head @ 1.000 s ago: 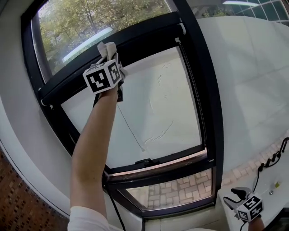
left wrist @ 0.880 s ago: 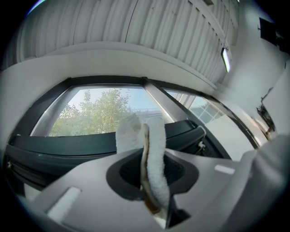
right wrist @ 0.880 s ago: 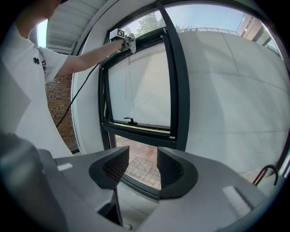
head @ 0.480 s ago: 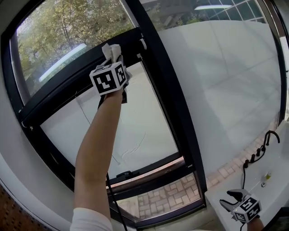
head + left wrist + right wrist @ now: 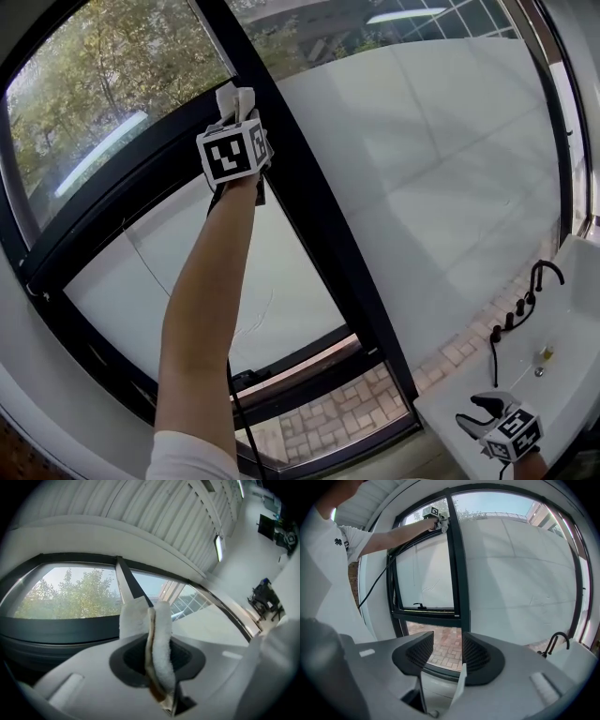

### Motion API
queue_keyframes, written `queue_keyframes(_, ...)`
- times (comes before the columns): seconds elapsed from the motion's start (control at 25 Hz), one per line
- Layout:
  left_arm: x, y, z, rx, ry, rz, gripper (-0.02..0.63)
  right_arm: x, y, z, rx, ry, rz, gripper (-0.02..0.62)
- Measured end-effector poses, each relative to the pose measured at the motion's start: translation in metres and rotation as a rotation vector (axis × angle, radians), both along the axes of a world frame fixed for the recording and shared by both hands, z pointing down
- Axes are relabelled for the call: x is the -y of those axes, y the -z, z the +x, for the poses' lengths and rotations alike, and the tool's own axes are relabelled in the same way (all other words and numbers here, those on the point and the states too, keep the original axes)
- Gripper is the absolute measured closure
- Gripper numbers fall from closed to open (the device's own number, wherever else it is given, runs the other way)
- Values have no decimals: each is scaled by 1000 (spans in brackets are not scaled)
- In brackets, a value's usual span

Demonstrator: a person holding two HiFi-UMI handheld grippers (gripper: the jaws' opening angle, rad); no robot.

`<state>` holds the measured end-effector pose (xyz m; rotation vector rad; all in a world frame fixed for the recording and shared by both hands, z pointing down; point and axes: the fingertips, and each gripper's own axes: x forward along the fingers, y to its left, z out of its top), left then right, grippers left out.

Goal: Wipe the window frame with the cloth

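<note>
A folded white cloth (image 5: pixel 234 98) sticks up out of my left gripper (image 5: pixel 241 117), which is shut on it at the end of a raised bare arm. The cloth presses against the black window frame (image 5: pixel 309 216) where the slanted horizontal bar (image 5: pixel 112 192) meets the upright mullion. In the left gripper view the cloth (image 5: pixel 157 639) fills the gap between the jaws of the left gripper (image 5: pixel 157 667), with the dark frame bar (image 5: pixel 61 630) just beyond. My right gripper (image 5: pixel 487 411) hangs low at the bottom right, open and holding nothing; its own view shows the right gripper (image 5: pixel 447 653) facing the mullion (image 5: pixel 459 573).
A white counter (image 5: pixel 572 347) with a black faucet (image 5: pixel 542 274) lies at the lower right. A black window handle (image 5: pixel 248 380) sits on the lower sash bar. A black cable (image 5: pixel 232 412) hangs beside the arm. Brick paving shows through the bottom pane.
My left gripper and the cloth have slid right along the slanted frame bar to the upright mullion. The head view has swung right. The right gripper stays low.
</note>
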<state>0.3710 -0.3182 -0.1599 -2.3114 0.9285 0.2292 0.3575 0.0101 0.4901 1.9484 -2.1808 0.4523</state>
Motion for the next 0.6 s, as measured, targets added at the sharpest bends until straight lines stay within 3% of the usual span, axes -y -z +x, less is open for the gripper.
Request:
queue_keyframes(0.2,-4,-4,1,107,106,103,515,-4,-7,6,17,-11,2,400)
queue_keyframes(0.44,-8,-37,20,373,147,262,515,4,-9,4,19,11,6,400)
queue_keyframes(0.6,-1,-81,31,495,148,266,515,10,-10,1,13,40,0,400)
